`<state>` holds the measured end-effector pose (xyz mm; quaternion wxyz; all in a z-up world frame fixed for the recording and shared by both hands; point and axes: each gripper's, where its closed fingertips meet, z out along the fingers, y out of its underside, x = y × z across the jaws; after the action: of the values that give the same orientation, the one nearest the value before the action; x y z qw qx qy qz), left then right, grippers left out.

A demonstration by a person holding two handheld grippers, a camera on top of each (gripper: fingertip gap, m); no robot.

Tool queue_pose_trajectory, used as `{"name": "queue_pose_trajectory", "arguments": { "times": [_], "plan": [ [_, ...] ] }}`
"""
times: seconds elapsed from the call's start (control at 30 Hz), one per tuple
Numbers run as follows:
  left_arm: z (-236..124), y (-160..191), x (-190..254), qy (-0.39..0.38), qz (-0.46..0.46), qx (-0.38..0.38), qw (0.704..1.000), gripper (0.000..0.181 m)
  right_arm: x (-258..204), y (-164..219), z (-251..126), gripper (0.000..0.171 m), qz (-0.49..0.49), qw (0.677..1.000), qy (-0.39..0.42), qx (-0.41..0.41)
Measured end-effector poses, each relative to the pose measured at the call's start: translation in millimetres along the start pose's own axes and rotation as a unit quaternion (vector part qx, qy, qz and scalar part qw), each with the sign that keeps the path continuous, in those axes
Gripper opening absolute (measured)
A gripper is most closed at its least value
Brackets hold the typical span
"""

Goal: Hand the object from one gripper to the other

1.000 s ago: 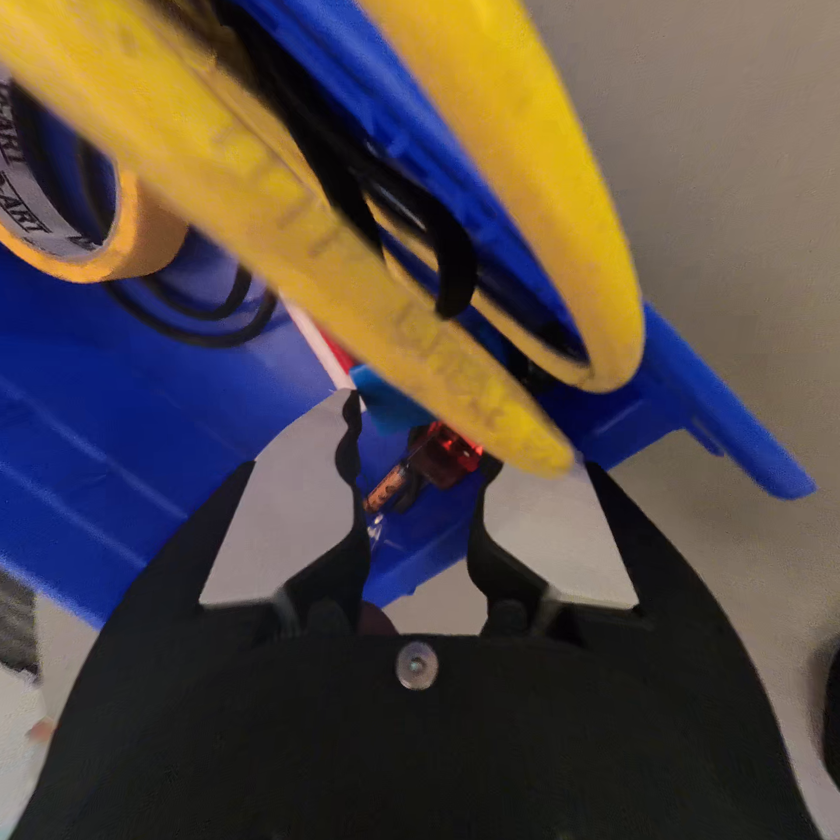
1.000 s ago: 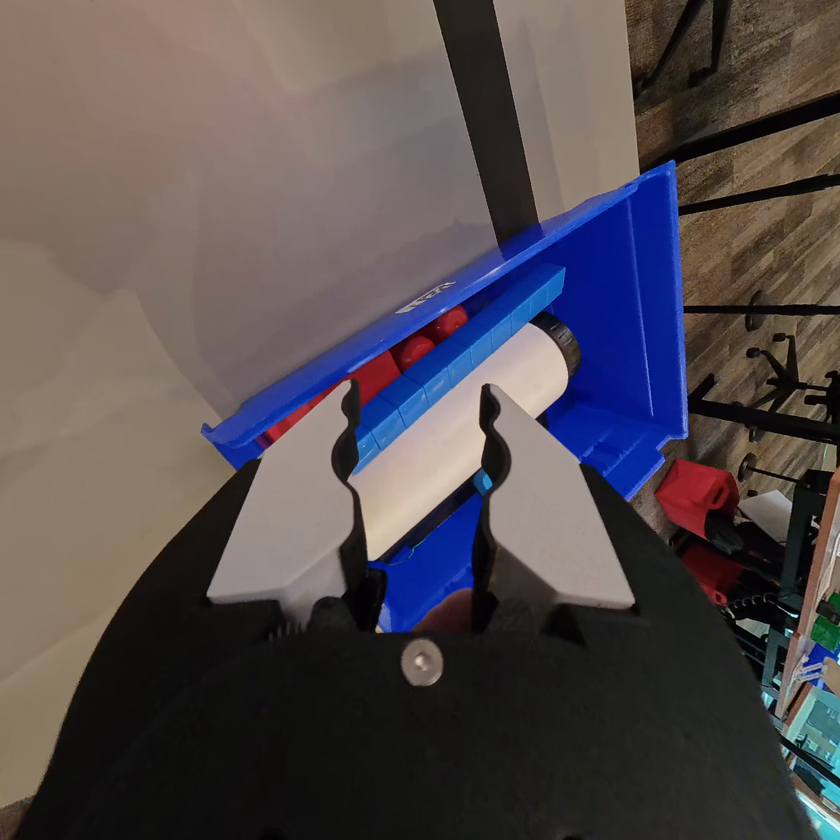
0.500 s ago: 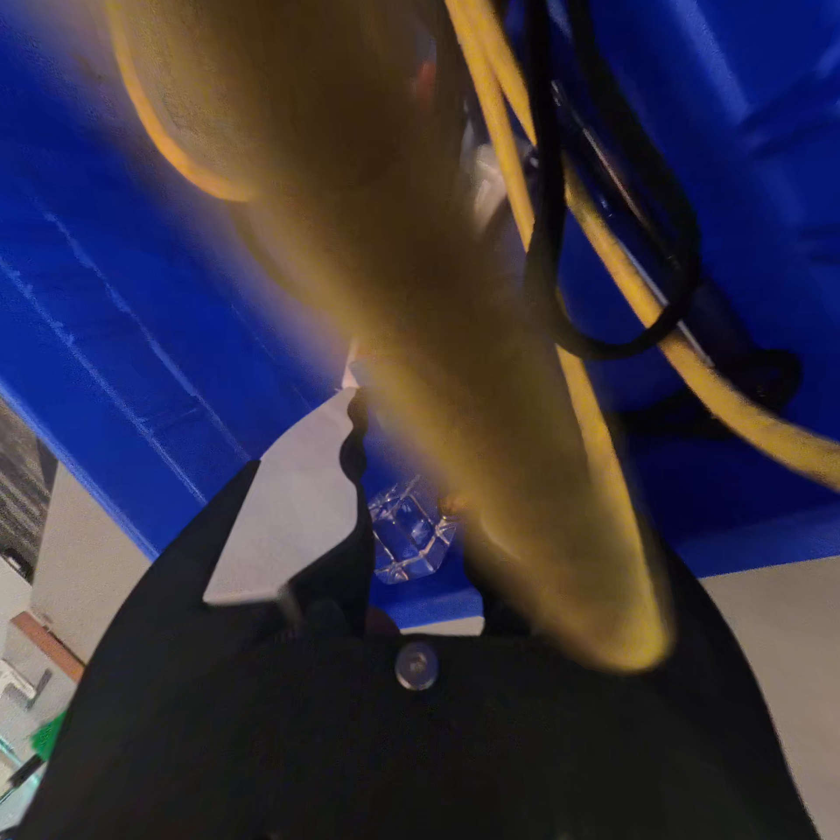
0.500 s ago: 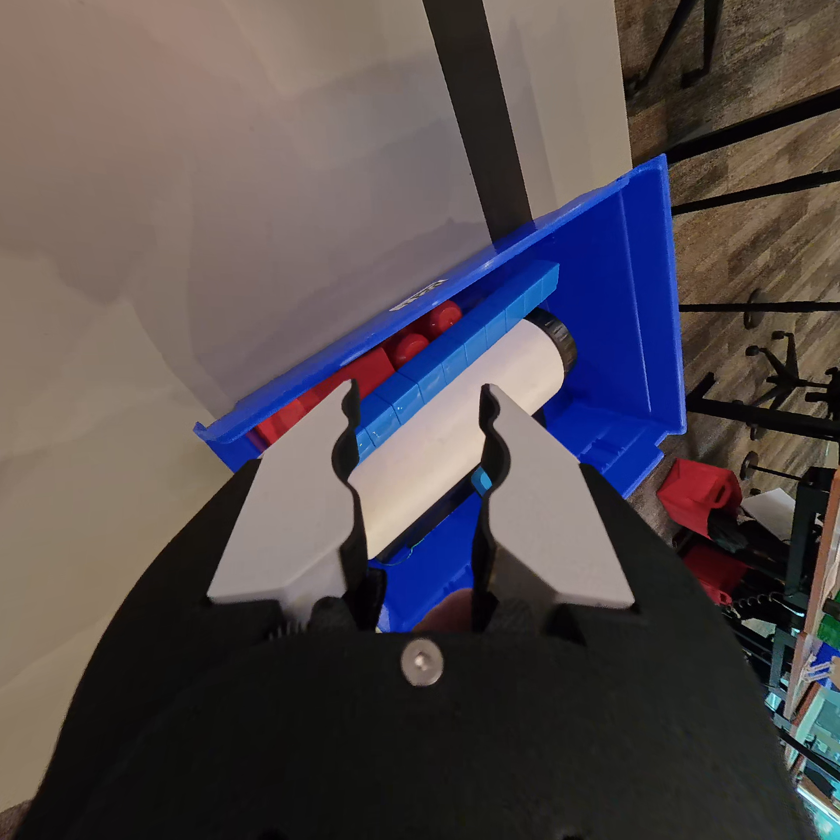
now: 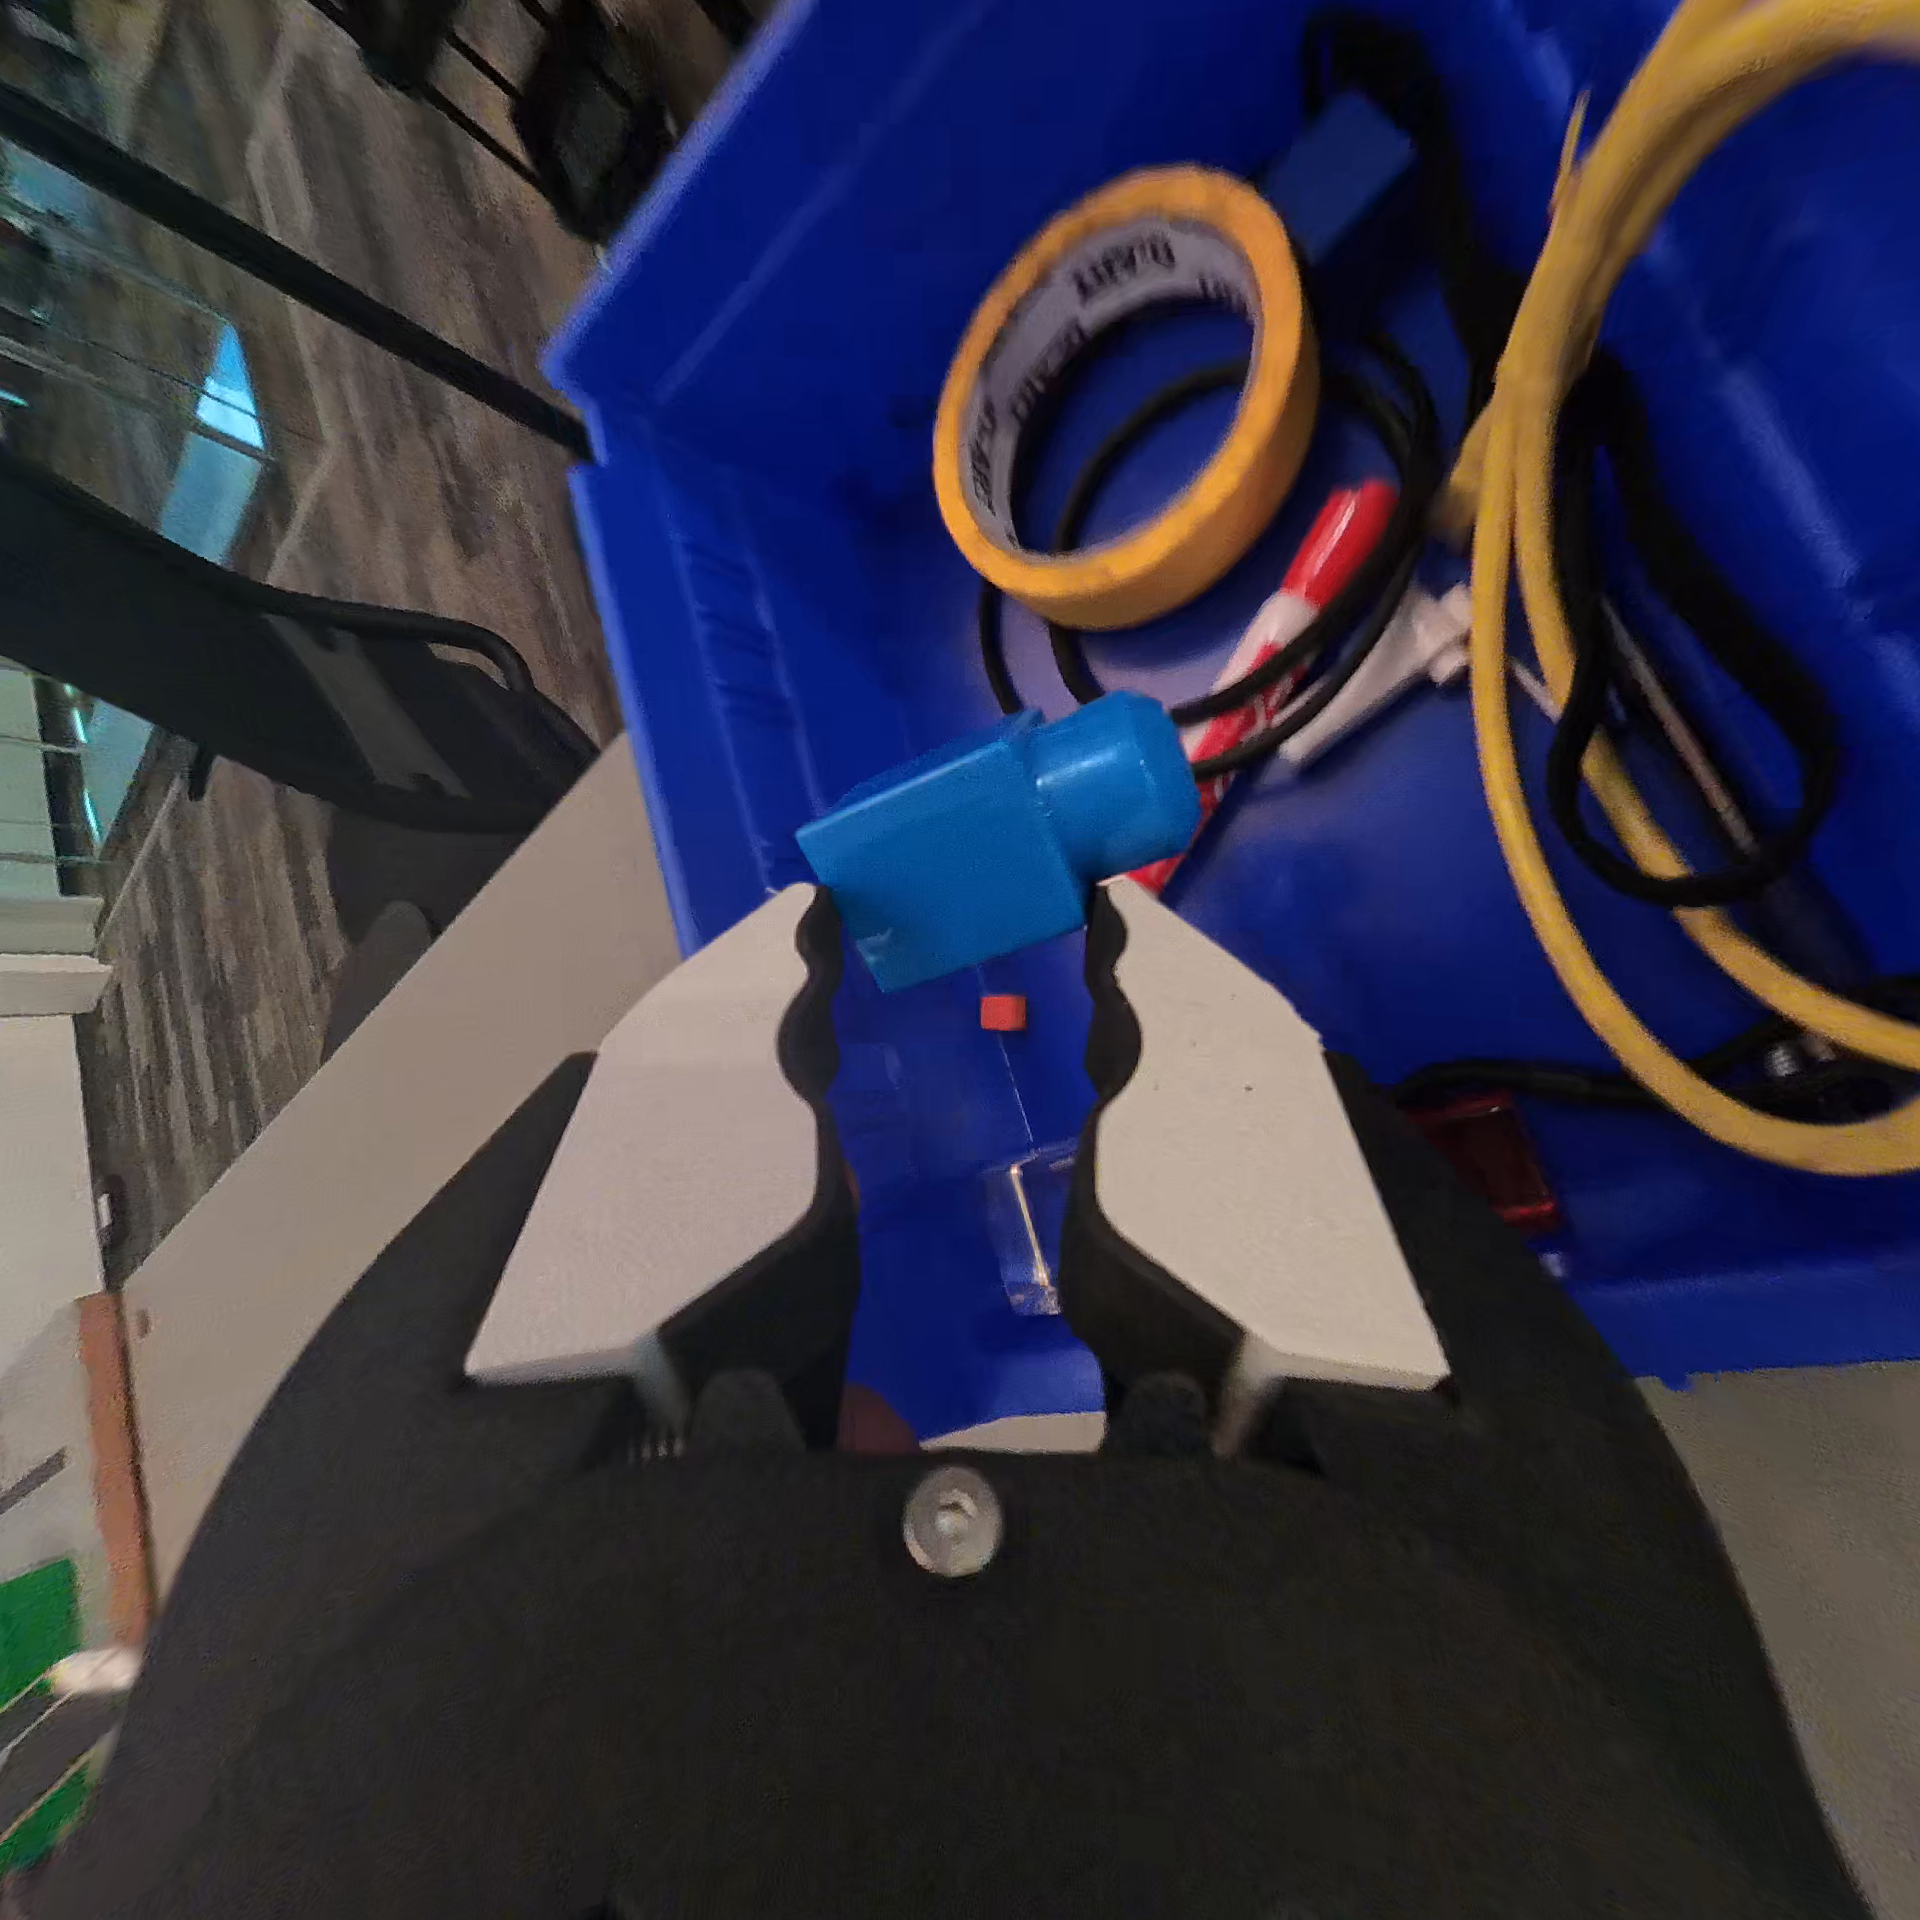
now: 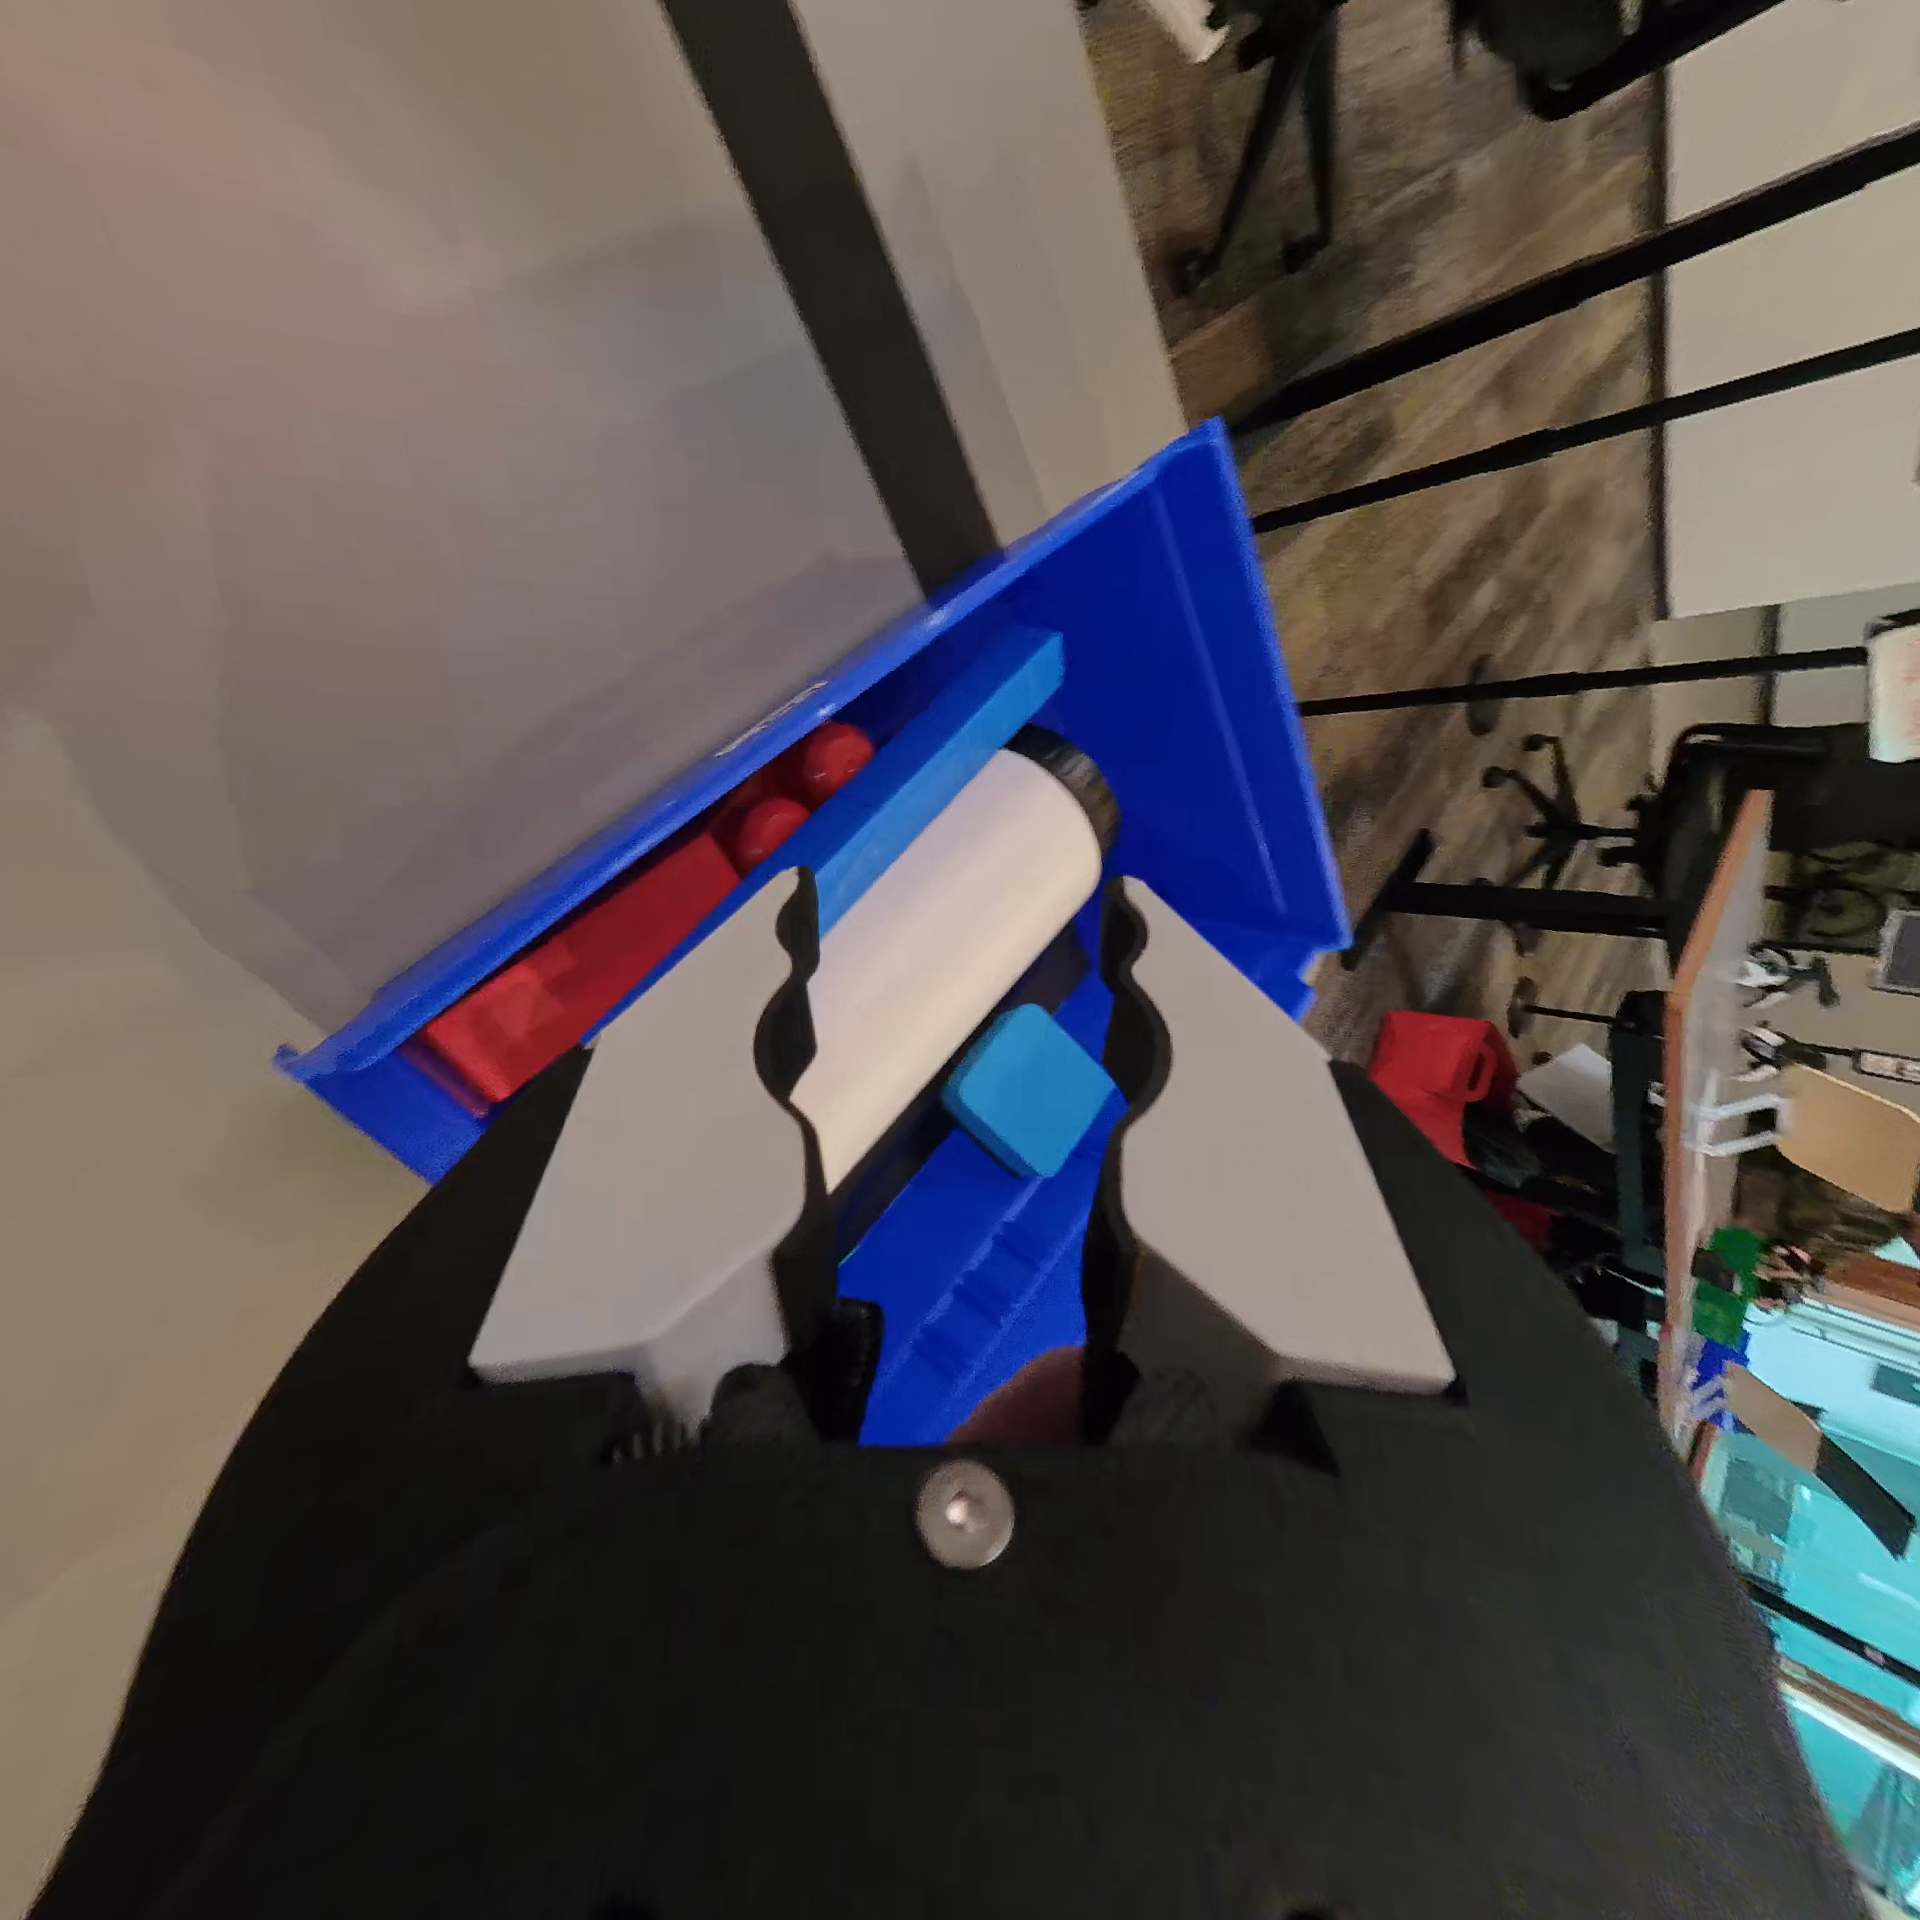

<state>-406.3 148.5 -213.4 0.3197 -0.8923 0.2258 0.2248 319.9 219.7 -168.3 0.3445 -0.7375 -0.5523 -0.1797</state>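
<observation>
Currently held: blue block (image 5: 935,883), pinched crosswise at the very tips of the left gripper (image 5: 954,920), jaws narrowed onto its square body. Long axis across those jaws, round stud (image 5: 1112,790) projecting past one tip, toward the tape roll (image 5: 1127,400) lying beyond the same tips in the blue bin (image 5: 727,343). Right gripper (image 6: 961,914) empty, jaws part open, aimed at a second bin (image 6: 1195,665) holding a white cylinder (image 6: 935,935); not visible from the left gripper, so bearing unknown. Judged next: present stud end outward, close right jaws on it clear of left tips. Shallow tip hold; risk of pivoting.
</observation>
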Motion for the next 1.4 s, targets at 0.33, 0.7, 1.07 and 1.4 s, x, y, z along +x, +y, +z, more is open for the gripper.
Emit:
{"name": "queue_pose_trajectory", "arguments": {
  "times": [0.33, 0.7, 1.07, 1.4],
  "plan": [
    [-114.9, -86.5, 8.4, 0.044, -0.092, 0.214, 0.971, 0.045, 43.5, -70.2, -74.7, 0.059, -0.001, 0.978, 0.154, 0.139],
    [-272.5, -200.3, 185.7, 0.392, -0.065, 0.459, 0.795, 0.045, -65.0, -242.8, -161.1, 0.055, -0.137, 0.870, 0.128, 0.456],
    [-339.0, -228.4, 278.2, 0.580, -0.028, 0.519, 0.627, 0.044, -140.4, -296.5, -204.1, 0.049, -0.169, 0.781, 0.110, 0.591],
    [-329.3, -224.1, 296.1, 0.587, 0.011, 0.494, 0.642, 0.044, -150.4, -294.6, -208.3, 0.037, -0.202, 0.778, 0.121, 0.582]
  ]
}}
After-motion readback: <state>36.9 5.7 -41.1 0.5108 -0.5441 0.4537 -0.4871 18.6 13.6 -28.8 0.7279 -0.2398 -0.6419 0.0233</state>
